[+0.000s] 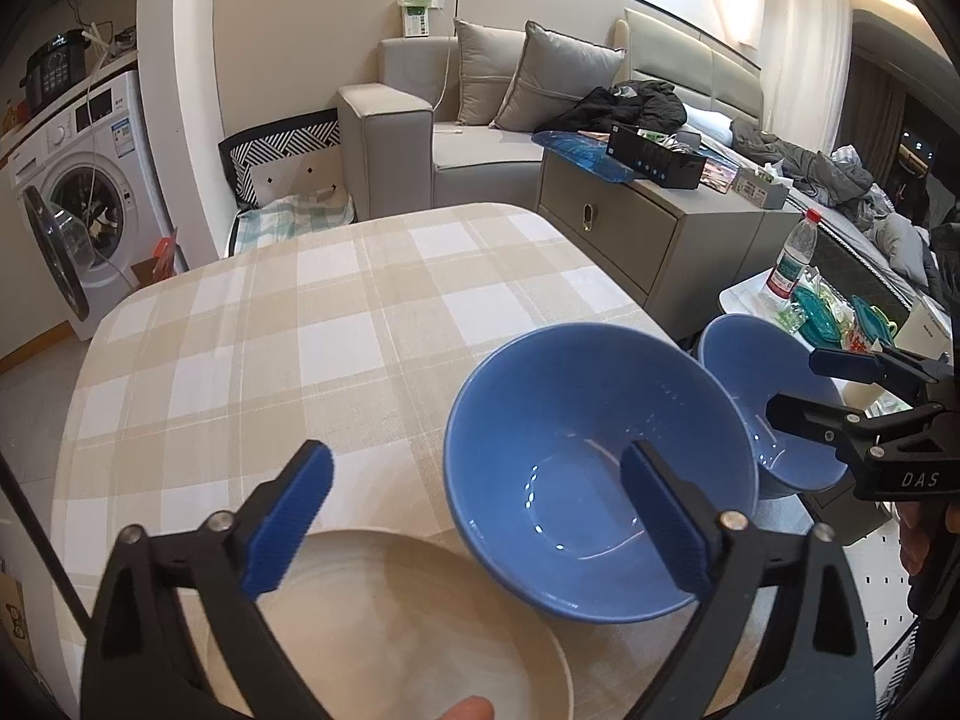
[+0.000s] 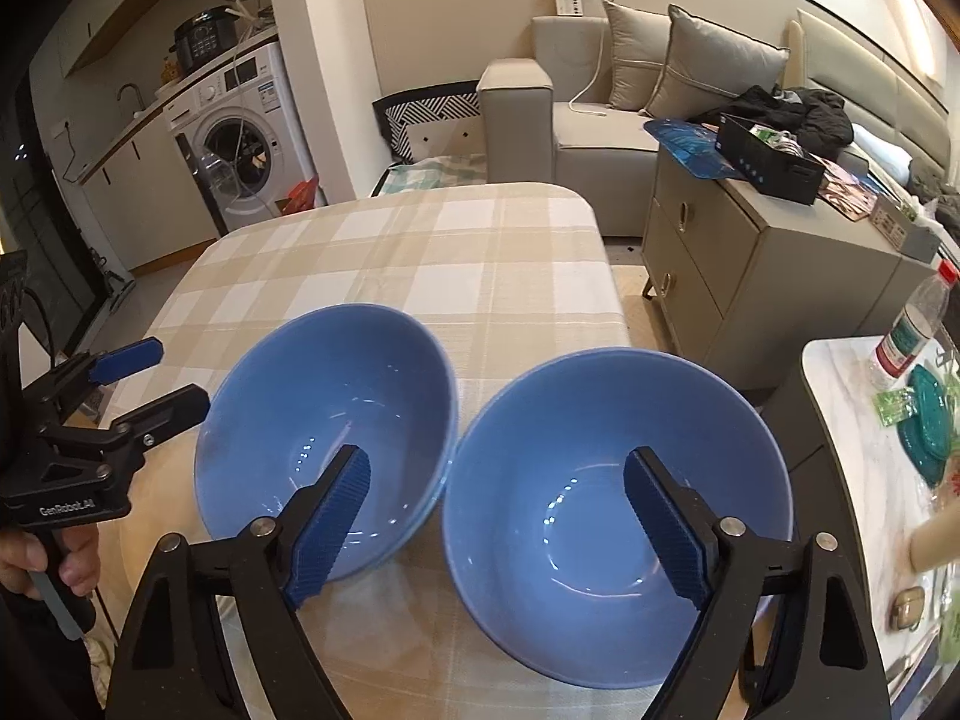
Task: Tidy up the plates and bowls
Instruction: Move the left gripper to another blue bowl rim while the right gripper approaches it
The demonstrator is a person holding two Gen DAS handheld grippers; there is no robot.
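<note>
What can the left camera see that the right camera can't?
Only the left wrist view shows the cream plate under the open left gripper.

Only the right wrist view shows the kitchen sink tap and the whole right bowl.

Both show the left bowl, the checked tablecloth, washing machine, sofa and water bottle. Both grippers are open and hold nothing.

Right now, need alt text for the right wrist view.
Two glossy blue ceramic bowls, one on the left and one on the right, sit side by side, empty, on a beige-and-white checked tablecloth. The open right gripper hovers over them, holding nothing; the open left gripper shows at the left edge.
</note>
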